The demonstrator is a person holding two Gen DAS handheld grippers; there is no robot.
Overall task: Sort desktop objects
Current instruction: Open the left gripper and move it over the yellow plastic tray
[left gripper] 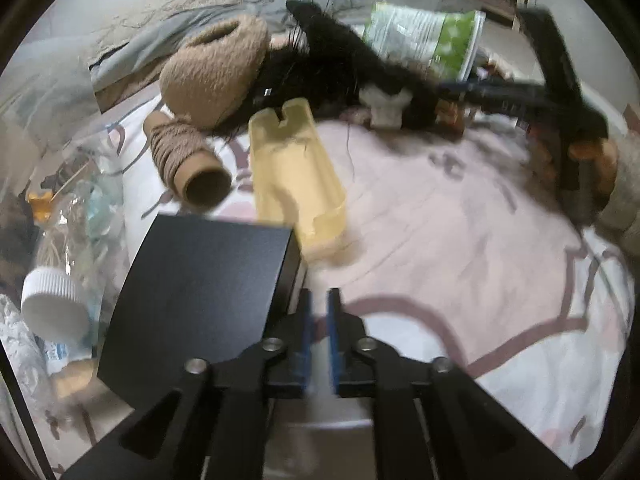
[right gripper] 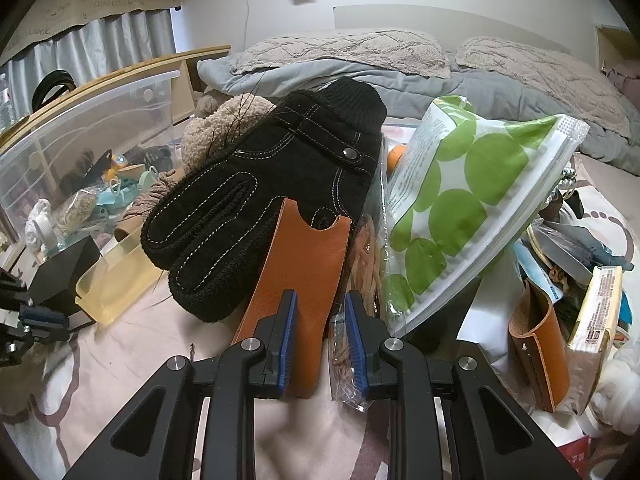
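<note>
My right gripper (right gripper: pixel 320 336) is shut on an orange leather sleeve (right gripper: pixel 308 256), with the edge of a clear packet (right gripper: pixel 344 364) caught beside it. A black glove (right gripper: pixel 264 184) lies just beyond, and a green-dotted pouch (right gripper: pixel 460 200) leans to the right. My left gripper (left gripper: pixel 321 320) hovers over the pink cloth (left gripper: pixel 460 232) with its jaws a narrow slit apart and nothing between them. A black box (left gripper: pixel 200 292) sits against its left finger. Ahead lie a yellow translucent tray (left gripper: pixel 296 184) and a twine spool (left gripper: pixel 184 164). The left gripper (right gripper: pixel 40 320) also shows at the far left edge.
A clear storage bin (right gripper: pixel 80 140) of small items stands at the left. A white cap (left gripper: pixel 52 308) lies among plastic bags. A tan fuzzy hat (left gripper: pixel 216 68) rests behind the spool. A second leather sleeve (right gripper: pixel 540 344) and boxes crowd the right. A hand (left gripper: pixel 600 156) holds the right gripper.
</note>
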